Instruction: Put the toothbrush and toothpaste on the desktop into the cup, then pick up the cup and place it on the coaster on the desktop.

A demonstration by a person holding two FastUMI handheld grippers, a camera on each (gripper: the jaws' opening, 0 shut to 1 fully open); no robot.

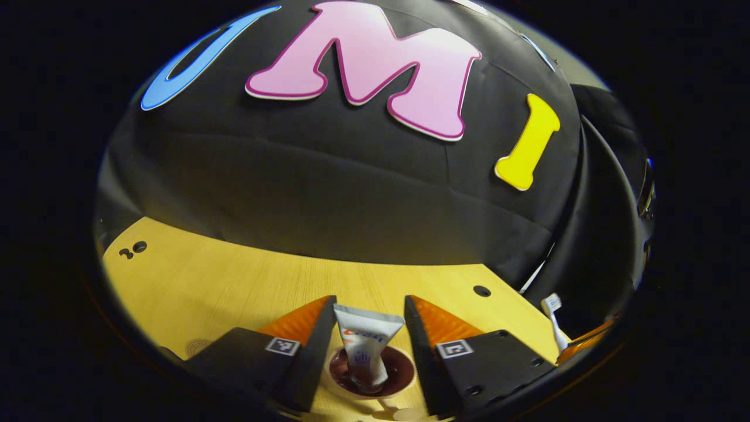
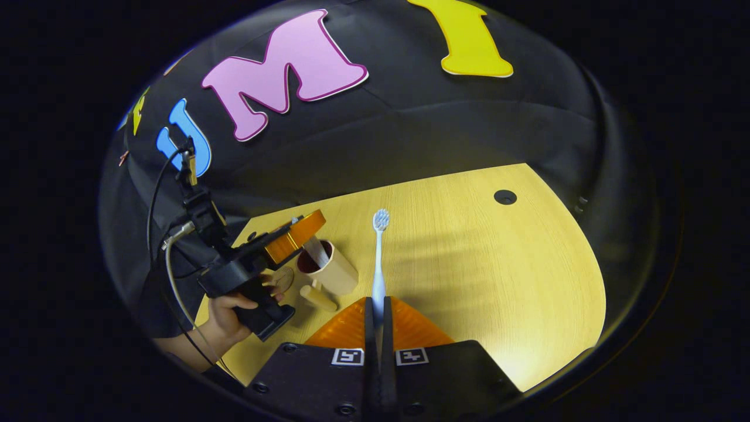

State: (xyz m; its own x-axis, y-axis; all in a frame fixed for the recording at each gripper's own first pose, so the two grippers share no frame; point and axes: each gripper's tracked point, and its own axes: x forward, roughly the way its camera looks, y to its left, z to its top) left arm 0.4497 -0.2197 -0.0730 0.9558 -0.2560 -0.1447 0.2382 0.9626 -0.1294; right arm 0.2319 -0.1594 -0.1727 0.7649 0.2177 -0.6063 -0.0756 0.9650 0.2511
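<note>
- Clamped between the right gripper's (image 2: 378, 313) closed fingers, the toothbrush (image 2: 379, 264) points bristles-up over the tabletop (image 2: 498, 264).
- Toothpaste (image 1: 366, 346) stands in the cup (image 1: 334, 381); the left gripper (image 1: 364, 328) hovers above with fingers apart.
- Cup's handle (image 2: 318, 298) faces the tabletop's near edge.
- Best approach, I'd judge: bring the toothbrush upright over the rim, clear of the left gripper, then release.

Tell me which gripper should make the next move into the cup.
Right. The right gripper is shut on the toothbrush, held beside the cup. The left gripper stands open above the cup, with the toothpaste already inside.
</note>
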